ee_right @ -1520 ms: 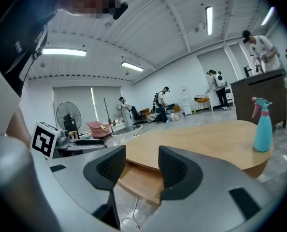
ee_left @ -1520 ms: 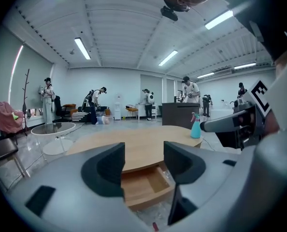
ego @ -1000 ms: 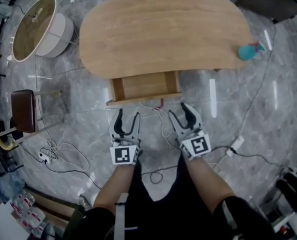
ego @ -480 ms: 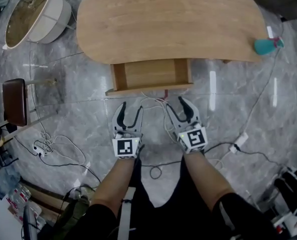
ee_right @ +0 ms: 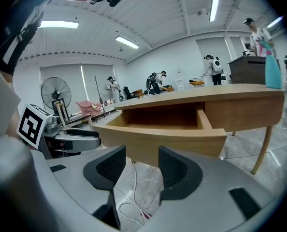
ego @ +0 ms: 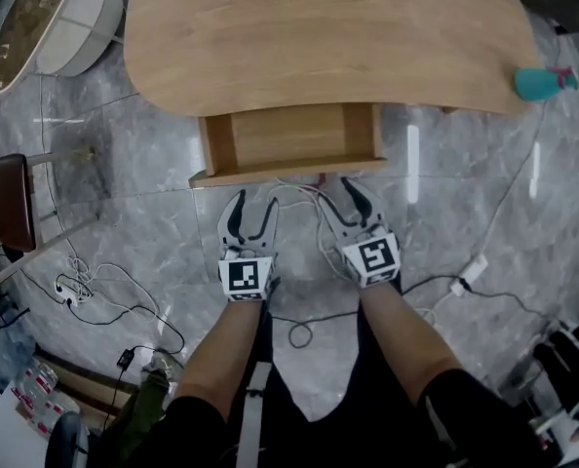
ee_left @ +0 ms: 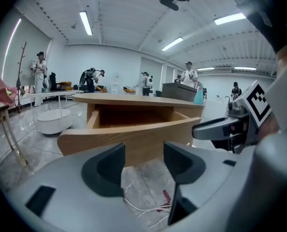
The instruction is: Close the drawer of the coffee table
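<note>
drawer [ego: 288, 142] of the coffee table [ego: 319, 37]: open, pulled out toward the person from under the tabletop's near edge. light wood inside. its front panel is the nearest part, over the grey marble-pattern floor [ego: 153, 222].

left gripper [ego: 253, 203]: jaws apart at a moderate gap, holding nothing. left gripper view looks through the gap at the drawer front and floor. tips point at the l. half of the drawer front, near it but apart.

right gripper [ego: 340, 201]: jaws also apart at a moderate gap, holding nothing. tips point at the r. half of the drawer front, just short of it. no contact seen in the right gripper view.

both grippers sit side by side, near each other, marker cubes facing up in the head view.

white cables [ego: 299, 195] lie on the floor betw. the grippers and under the drawer front. teal spray bottle [ego: 538, 83] is on the tabletop's far r. edge. round white-sided low table [ego: 51, 22] is off the l. end, and a dark brown seat [ego: 12, 203] is further l. people stand in the room's background in both gripper views.
</note>
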